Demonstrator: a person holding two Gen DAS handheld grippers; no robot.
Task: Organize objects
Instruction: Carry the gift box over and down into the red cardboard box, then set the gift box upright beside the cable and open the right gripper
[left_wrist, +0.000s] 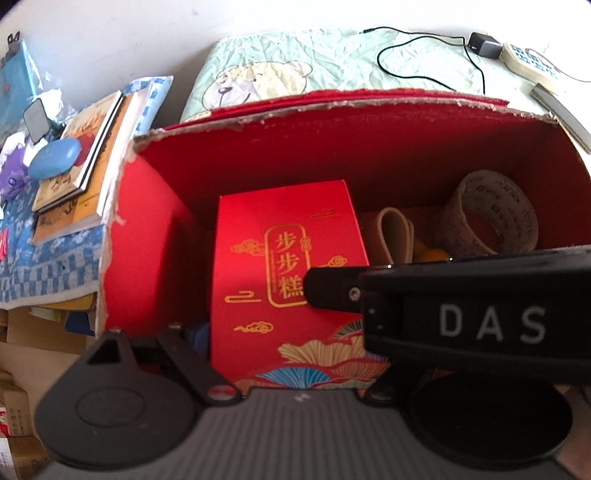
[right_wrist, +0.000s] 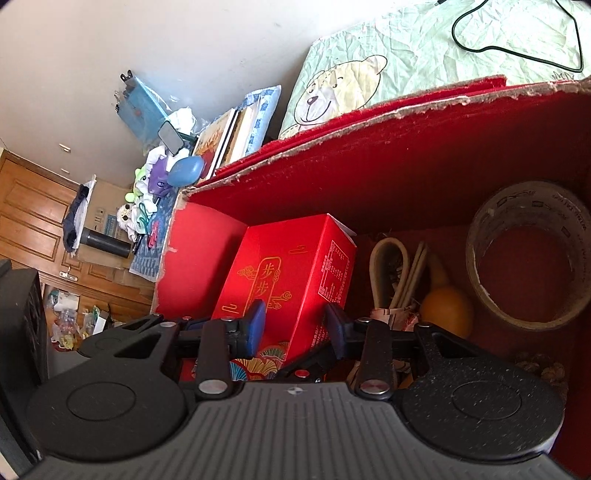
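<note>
A small red gift box with gold characters (left_wrist: 284, 280) (right_wrist: 291, 280) stands inside a big open red carton (left_wrist: 332, 144) (right_wrist: 406, 155). My right gripper (right_wrist: 295, 328) has its blue pads (right_wrist: 256, 325) either side of the gift box's lower part, down in the carton. The right gripper's black body (left_wrist: 461, 314), marked DAS, crosses the left wrist view over the box. My left gripper's own fingertips do not show in the left wrist view; only its base does, above the carton. A tape roll (left_wrist: 491, 218) (right_wrist: 528, 258), a folded strap (left_wrist: 395, 236) (right_wrist: 388, 269) and an orange gourd (right_wrist: 447, 314) lie at the carton's right.
A stack of books (left_wrist: 85, 162) (right_wrist: 225, 140) with a blue case (left_wrist: 55, 158) lies on a patterned cloth left of the carton. A bear-print quilt (left_wrist: 295, 74) (right_wrist: 406, 62) with a black cable and charger (left_wrist: 484, 44) lies behind. Wooden cabinet doors (right_wrist: 33, 218) stand far left.
</note>
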